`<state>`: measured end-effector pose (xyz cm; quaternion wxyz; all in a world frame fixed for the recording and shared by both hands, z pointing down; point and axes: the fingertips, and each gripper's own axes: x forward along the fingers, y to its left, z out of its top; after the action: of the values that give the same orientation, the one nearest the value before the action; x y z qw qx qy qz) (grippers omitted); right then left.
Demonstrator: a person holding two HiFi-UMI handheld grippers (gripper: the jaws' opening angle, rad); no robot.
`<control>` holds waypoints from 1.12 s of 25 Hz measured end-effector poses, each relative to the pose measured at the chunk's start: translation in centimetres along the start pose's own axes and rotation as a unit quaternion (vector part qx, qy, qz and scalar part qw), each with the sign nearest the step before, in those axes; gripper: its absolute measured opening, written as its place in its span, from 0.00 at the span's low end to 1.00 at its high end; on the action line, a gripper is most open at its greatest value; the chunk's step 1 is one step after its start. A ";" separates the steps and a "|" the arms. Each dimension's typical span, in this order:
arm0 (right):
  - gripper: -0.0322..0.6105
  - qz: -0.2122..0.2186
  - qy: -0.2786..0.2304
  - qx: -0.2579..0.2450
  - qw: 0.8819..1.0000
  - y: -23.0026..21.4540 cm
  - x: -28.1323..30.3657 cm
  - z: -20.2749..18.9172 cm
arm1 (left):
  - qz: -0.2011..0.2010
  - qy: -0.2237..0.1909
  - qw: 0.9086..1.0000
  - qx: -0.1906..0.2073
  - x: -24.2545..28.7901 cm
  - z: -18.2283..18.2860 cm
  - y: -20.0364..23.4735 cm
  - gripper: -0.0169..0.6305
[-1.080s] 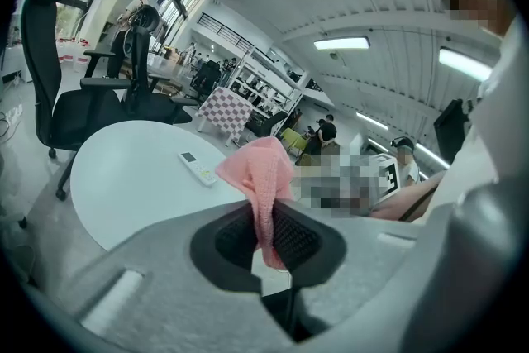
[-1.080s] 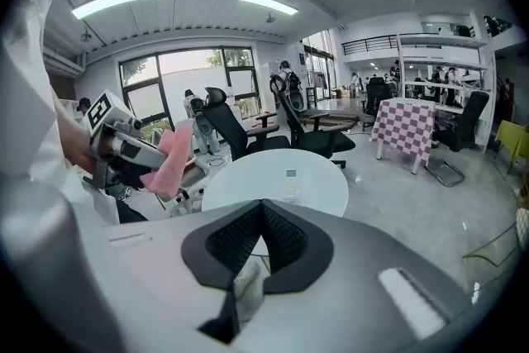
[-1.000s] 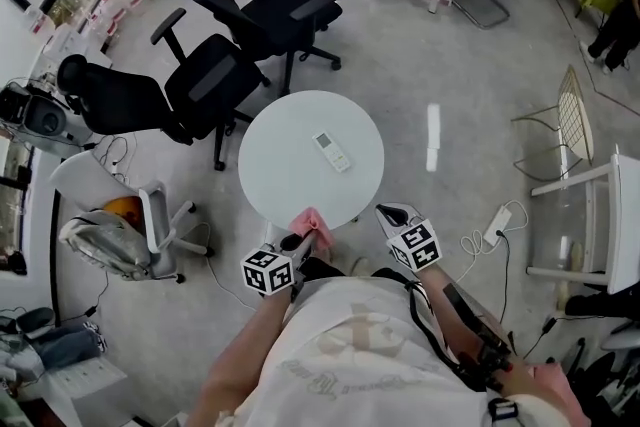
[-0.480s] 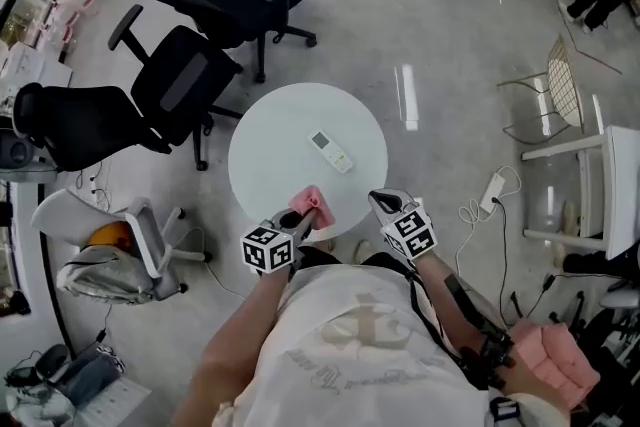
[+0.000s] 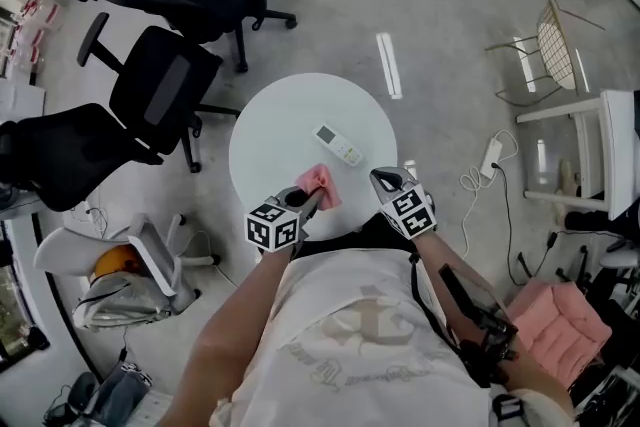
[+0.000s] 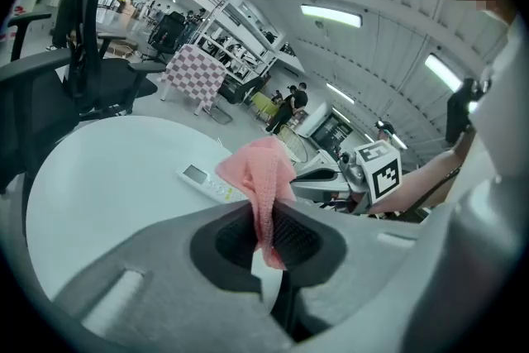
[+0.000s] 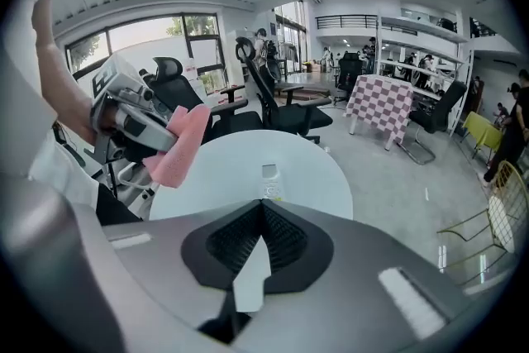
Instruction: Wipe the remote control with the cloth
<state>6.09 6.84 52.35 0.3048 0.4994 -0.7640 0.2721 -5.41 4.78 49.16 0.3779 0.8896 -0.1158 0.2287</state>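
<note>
A white remote control (image 5: 339,144) (image 6: 205,181) (image 7: 270,180) lies near the middle of the round white table (image 5: 270,130). My left gripper (image 5: 312,197) is shut on a pink cloth (image 5: 322,185) (image 6: 263,178) (image 7: 179,146), held over the table's near edge, short of the remote. My right gripper (image 5: 383,179) is shut with nothing between its jaws. It hovers over the table's near right edge, pointing down toward the remote.
Black office chairs (image 5: 165,80) stand at the table's left and far side. A white chair (image 5: 150,255) is at the near left. A power strip and cable (image 5: 490,160) lie on the floor to the right, beside white furniture (image 5: 600,165).
Both grippers have moved forward and down, over the table's near edge toward the remote. The pink cloth stays gripped in the left gripper. The head view has shifted closer to the table.
</note>
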 end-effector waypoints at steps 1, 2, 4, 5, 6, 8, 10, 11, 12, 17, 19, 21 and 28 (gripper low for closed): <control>0.06 -0.002 0.002 0.002 1.000 0.0 0.3 0.1 | -0.002 0.004 1.000 0.002 0.1 0.2 0.3 0.06; 0.06 -0.003 0.005 0.003 1.000 -0.1 0.6 0.1 | -0.004 0.008 1.000 0.002 0.2 0.4 0.6 0.06; 0.06 -0.003 0.014 0.006 1.000 -0.2 1.2 -0.3 | -0.006 0.014 1.000 0.001 0.6 0.6 1.0 0.06; 0.06 -0.004 0.019 0.008 1.000 -0.3 1.5 -0.6 | -0.007 0.019 1.000 0.000 1.0 0.6 1.2 0.06; 0.06 -0.005 0.023 0.010 1.000 -0.4 1.8 -0.8 | -0.007 0.024 1.000 0.002 1.4 0.6 1.5 0.06; 0.06 -0.008 0.030 0.010 0.999 -0.9 2.4 -1.2 | -0.006 0.036 0.999 0.006 2.5 0.7 1.9 0.06; 0.06 -0.009 0.038 0.006 0.999 -1.3 3.1 -1.8 | -0.003 0.047 0.999 0.008 3.7 0.7 2.3 0.06; 0.06 -0.008 0.042 0.006 0.999 -1.5 3.5 -2.1 | -0.002 0.053 0.999 0.009 4.2 0.6 2.4 0.06; 0.06 -0.007 0.045 0.007 0.999 -1.6 3.9 -2.4 | -0.001 0.059 0.998 0.009 4.7 0.6 2.5 0.06; 0.14 -0.002 0.054 0.003 0.999 -2.0 5.8 -2.7 | -0.002 0.081 0.997 0.009 6.4 0.9 3.3 0.06; 0.20 0.002 0.058 -0.002 0.998 -2.0 6.6 -3.0 | 0.000 0.088 0.996 0.007 6.9 1.0 3.7 0.06; 0.28 0.010 0.067 -0.005 0.998 -1.9 7.4 -3.5 | 0.002 0.100 0.995 0.005 7.5 1.0 4.1 0.06; 0.48 0.038 0.082 -0.016 0.996 -4.2 11.5 -5.7 | 0.007 0.158 0.987 -0.002 13.1 1.4 6.3 0.06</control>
<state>7.52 2.61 65.08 0.3640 0.4411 -0.7592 0.3108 4.06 -0.97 58.67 0.3918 0.8406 -0.0618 0.3690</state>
